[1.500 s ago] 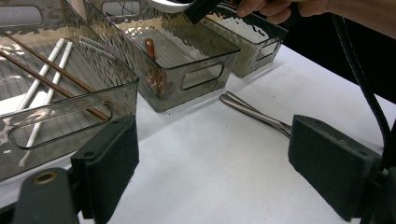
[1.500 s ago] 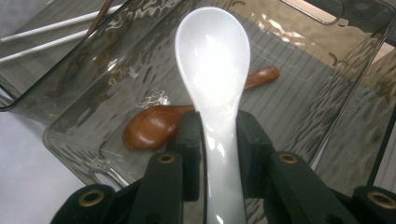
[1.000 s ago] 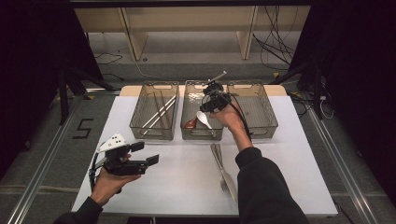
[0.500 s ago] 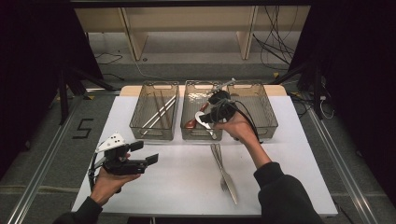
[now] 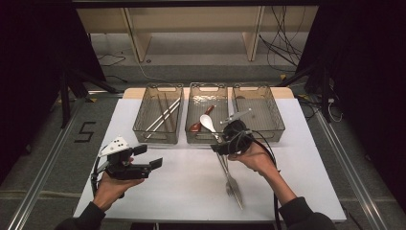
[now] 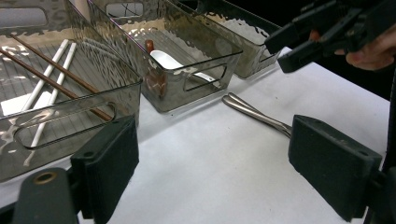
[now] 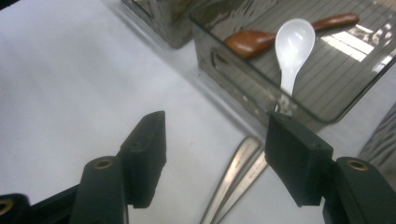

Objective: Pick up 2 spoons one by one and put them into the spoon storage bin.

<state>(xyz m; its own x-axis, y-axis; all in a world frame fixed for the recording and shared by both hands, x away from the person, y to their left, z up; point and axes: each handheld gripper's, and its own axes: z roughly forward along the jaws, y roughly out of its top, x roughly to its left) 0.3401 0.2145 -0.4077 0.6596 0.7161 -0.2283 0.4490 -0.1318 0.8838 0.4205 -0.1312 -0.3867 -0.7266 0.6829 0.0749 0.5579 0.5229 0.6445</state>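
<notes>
The left tool point(image 5: 148, 157), held low over the near left part of the white table point(image 5: 182, 187), has not stirred. Its jaws stand spread with nothing between them, pointing across the table towards the right.

Beyond it, the left smoked clear plastic bin point(image 5: 157, 140) holds brown and white chopsticks point(image 5: 163, 115).

The change is in the middle. A second ago the right tool point(image 5: 220, 147) was far out over the middle smoked plastic bin point(image 5: 207, 140). Since then it has drawn back to the near side of that bin's front wall, and its jaws have just been opening. They are now spread and empty.

The white ceramic soup spoon point(image 7: 292, 46) lies on the floor of the middle bin. Its bowl is just beside the brown wooden spoon point(image 7: 252, 42). That reads as a spoon just delivered and let go, so this piece looks sorted.

The work appears to be turning to the pair of long steel utensils point(image 5: 231, 175). They lie side by side on the table, running from the middle bin's front wall towards the near edge.

In the right gripper view their handles point(image 7: 238, 172) sit on the table below and between the open jaws, slightly towards the right one, and nothing touches them yet.

The right smoked plastic bin point(image 5: 262, 136), just right of the tool, looks bare. It is probably where these utensils belong.
</notes>
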